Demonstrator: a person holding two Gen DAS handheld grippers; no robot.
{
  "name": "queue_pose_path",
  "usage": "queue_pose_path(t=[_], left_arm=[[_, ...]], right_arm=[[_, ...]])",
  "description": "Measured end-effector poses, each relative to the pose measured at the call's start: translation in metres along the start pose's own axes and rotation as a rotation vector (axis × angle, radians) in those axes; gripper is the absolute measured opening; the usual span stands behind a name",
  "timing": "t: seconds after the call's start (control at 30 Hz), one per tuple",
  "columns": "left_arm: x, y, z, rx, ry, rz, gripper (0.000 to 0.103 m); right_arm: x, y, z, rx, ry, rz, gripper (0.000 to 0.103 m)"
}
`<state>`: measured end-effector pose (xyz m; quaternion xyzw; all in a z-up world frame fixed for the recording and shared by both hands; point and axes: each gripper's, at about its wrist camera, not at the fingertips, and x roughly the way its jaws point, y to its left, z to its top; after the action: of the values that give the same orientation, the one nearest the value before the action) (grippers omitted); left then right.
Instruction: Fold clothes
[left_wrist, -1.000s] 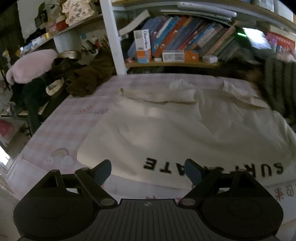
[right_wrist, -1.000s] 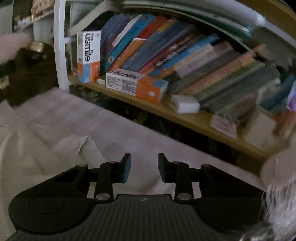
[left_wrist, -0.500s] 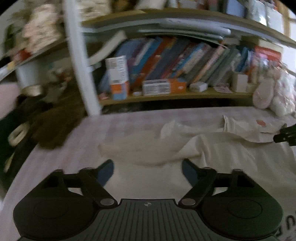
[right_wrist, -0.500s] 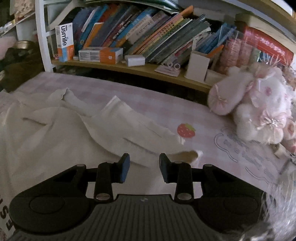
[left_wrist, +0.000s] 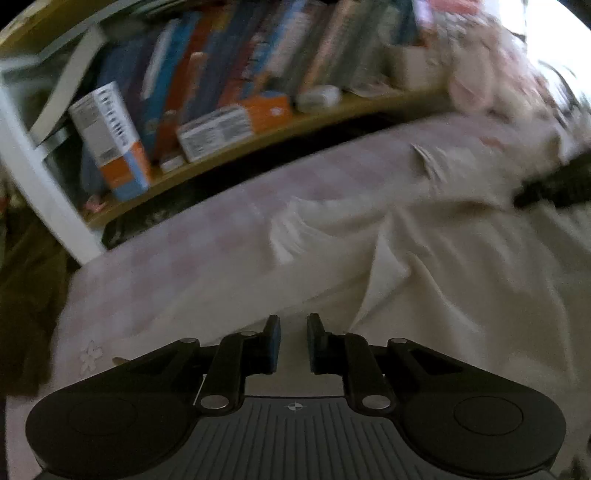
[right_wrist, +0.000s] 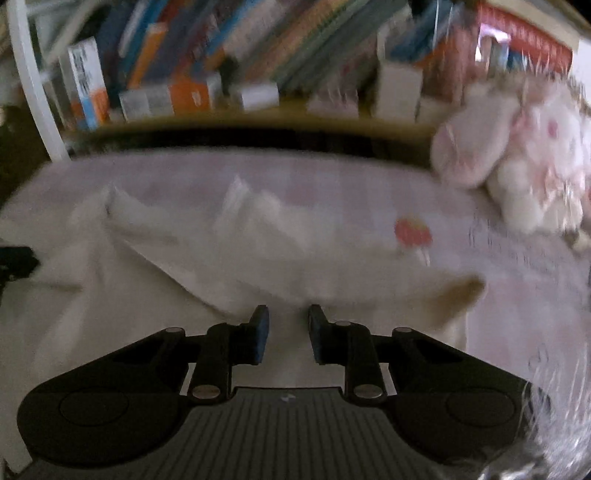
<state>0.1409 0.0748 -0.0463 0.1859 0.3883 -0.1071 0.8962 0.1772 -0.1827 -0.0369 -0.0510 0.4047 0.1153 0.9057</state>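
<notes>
Pink checked bedding (left_wrist: 207, 236) carries a cream garment (left_wrist: 461, 266); both hand-held grippers, left (left_wrist: 293, 341) and right (right_wrist: 288, 334), are closing, gripping nothing.

pink checked bed (right_wrist: 498, 314), cream garment (right_wrist: 258, 236), plush toy (right_wrist: 517, 155)

The garment (right_wrist: 221, 258) lies on the bed (right_wrist: 517, 314), apparently before the bookshelf (right_wrist: 258, 122).

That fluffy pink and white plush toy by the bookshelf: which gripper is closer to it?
Right. The plush toy sits just up and to the right of the right gripper. The left gripper works the cream garment's far side, the toy only a blur at its view's edge.
</notes>
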Motion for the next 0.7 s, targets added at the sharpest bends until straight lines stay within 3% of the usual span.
queue_pose_path(t=[0.27, 0.43, 0.7], left_arm=[[0.020, 0.003, 0.017, 0.090, -0.002, 0.007, 0.022], [0.021, -0.001, 0.019, 0.301, -0.020, 0.032, 0.047], [0.023, 0.003, 0.026, 0.506, -0.017, -0.058, 0.056]], right_arm=[[0.003, 0.003, -0.004, 0.003, 0.035, -0.036, 0.022], [0.004, 0.003, -0.003, -0.019, 0.040, -0.032, 0.022], [0.006, 0.002, -0.001, -0.038, 0.054, -0.024, 0.023]])
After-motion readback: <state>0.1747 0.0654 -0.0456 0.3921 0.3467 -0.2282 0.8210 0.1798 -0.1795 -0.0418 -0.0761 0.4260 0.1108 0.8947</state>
